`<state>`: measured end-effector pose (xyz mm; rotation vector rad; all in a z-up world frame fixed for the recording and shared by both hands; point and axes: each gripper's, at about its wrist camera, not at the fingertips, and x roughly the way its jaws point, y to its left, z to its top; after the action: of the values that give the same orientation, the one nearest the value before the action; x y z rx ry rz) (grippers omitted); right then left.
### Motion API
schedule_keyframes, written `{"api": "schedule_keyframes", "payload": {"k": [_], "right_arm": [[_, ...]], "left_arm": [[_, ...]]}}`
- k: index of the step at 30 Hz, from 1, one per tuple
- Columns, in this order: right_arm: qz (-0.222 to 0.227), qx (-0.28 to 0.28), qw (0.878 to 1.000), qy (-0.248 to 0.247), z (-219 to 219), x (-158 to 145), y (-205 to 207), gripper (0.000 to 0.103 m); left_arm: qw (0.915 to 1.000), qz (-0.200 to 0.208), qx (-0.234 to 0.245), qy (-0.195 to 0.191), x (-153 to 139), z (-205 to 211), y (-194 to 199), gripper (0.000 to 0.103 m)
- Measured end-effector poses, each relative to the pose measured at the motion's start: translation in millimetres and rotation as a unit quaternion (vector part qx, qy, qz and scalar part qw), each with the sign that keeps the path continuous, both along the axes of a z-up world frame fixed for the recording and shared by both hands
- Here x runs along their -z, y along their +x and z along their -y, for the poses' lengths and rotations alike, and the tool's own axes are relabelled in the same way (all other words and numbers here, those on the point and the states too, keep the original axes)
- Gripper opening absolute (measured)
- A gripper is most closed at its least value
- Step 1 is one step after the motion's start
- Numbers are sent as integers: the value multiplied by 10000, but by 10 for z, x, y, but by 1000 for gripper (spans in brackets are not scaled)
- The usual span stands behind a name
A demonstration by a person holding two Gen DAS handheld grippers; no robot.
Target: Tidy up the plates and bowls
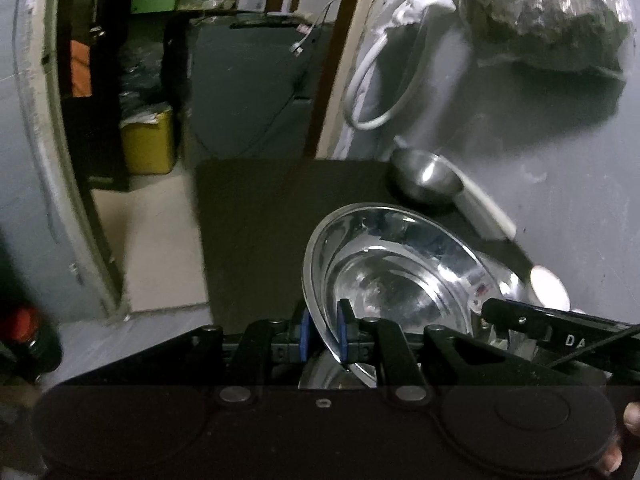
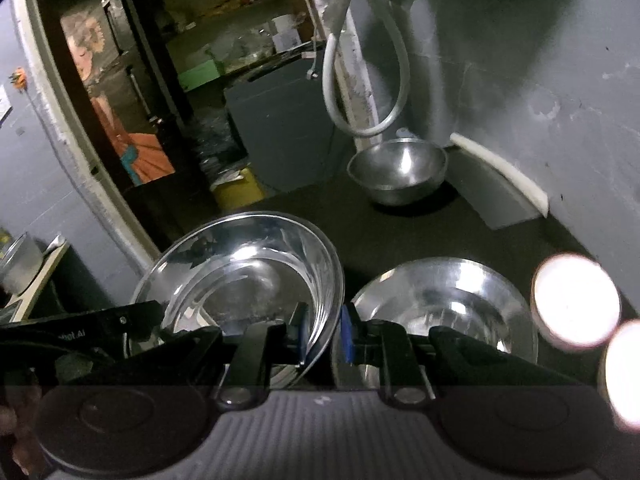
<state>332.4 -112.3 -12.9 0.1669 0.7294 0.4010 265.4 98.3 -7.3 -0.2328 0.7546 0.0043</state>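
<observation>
A shiny steel deep plate [image 1: 400, 272] hangs above the dark table [image 1: 256, 216], held from both sides. My left gripper [image 1: 324, 334] is shut on its near rim, which sits between the blue pads. In the right wrist view the same plate [image 2: 248, 272] is at the left, and my right gripper [image 2: 326, 332] is shut on its right rim. A second steel plate [image 2: 440, 300] lies on the table below and to the right. A small steel bowl [image 2: 396, 172] stands at the back by the wall, also seen in the left wrist view [image 1: 424, 176].
A white board [image 2: 500, 184] leans on the grey wall behind the bowl. Two bright white round things [image 2: 576, 300] lie at the table's right. A white cable loop [image 1: 372, 92] and a filled bag [image 1: 548, 16] hang on the wall. The table's left edge drops to the floor, beside a yellow bin [image 1: 148, 144].
</observation>
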Motion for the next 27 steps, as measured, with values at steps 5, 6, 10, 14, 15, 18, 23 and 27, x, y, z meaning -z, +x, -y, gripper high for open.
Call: {"api": "schedule_keyframes", "payload": {"k": [5,6,10,14,15,18,23,27], "right_arm": [[-68,-128,9999,76,46,46,-313,19],[-68,-131,9999,68,53,53,-379,19],[-109,-173,9998,1,62,106,-558,20],[-74,-200,9998,-21,64,153,-671,21],[-60,-206,9998,-35,71,168,-698,21],[-36,-229,9997,-54,75,217,-758,21],[-52,-205,9997,-132,73,316,-822,23],[-49,-187,9996,-191,74,348,-829,24]], "left_arm": [[9995,-198,-23,240,31,97,-247,16],[9993,-245,-26,280,52,109,-271,16],[9976,-554,17,409,170,149,-331,17],[9956,-787,64,515,249,175,-350,17],[9948,-845,71,569,264,183,-348,17],[9933,-923,101,681,270,202,-316,17],[9910,-978,173,892,309,288,-242,18],[9901,-1065,176,902,352,307,-197,19]]}}
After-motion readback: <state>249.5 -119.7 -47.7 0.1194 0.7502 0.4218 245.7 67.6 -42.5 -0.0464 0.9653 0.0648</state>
